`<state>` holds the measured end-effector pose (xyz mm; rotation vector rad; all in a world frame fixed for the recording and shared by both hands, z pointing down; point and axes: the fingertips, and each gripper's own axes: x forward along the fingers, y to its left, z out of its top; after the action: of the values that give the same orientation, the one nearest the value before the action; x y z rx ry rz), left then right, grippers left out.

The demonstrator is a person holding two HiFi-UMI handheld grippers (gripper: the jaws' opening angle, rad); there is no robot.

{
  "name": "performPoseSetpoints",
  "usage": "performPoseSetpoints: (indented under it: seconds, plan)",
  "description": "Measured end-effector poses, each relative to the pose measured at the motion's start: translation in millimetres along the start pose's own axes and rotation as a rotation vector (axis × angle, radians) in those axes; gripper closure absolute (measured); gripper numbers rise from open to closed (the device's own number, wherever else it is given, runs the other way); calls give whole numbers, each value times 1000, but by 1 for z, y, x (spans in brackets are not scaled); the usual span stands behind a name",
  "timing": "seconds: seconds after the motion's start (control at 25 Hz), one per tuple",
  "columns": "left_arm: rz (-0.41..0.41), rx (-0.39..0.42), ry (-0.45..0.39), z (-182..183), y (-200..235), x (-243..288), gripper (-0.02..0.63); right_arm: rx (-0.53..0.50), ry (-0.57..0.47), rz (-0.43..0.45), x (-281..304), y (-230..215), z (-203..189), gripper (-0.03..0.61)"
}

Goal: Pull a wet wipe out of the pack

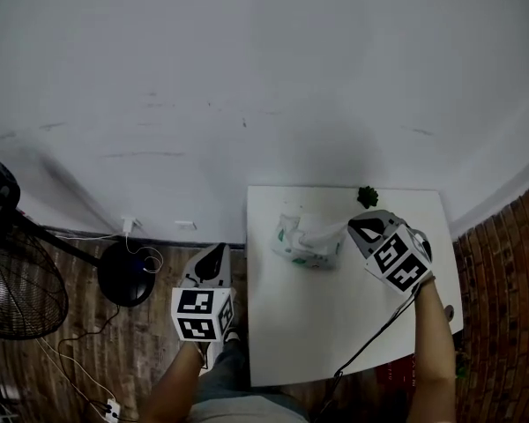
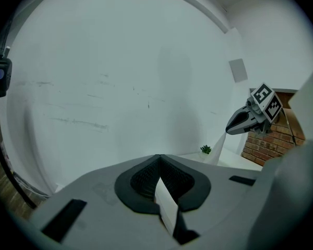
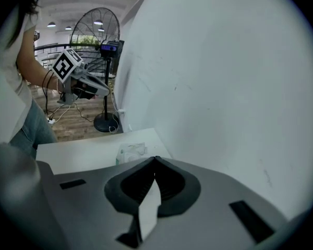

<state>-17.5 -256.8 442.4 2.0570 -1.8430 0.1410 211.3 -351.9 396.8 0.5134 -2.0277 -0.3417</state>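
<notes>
Right tongs (image 1: 351,226): closed, pinching the end of a wet wipe (image 1: 324,231). The wipe is drawn taut to the left, down to the pack (image 1: 298,247). The pack lies on the far part of the white worktop (image 1: 335,324). Left tongs (image 2: 159,155): closed tip to tip, held left of the worktop over the wooden floor (image 1: 88,342).
</notes>
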Motion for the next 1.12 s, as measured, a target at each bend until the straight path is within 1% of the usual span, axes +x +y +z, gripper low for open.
performPoseSetpoints:
  seconds: [0.28, 0.48, 0.64, 0.84, 1.0, 1.12]
  plan:
    - [-45, 21, -16, 15, -10, 1, 614, 61, -61, -65, -27, -6, 13, 576]
    - [-69, 21, -37, 29, -13, 6, 614, 123, -116, -136, -54, -17, 22, 576]
    - [-108, 19, -45, 38, -27, 14, 614, 196, -162, -205, -82, -24, 18, 576]
    - [-168, 54, -72, 59, -49, 23, 614, 318, -248, -333, -122, -32, 9, 576]
    - [-207, 81, -100, 79, -63, 26, 614, 440, -323, -470, -156, -30, -3, 576]
    - [-219, 99, -124, 94, -70, 27, 614, 546, -391, -560, -177, -25, -13, 576]
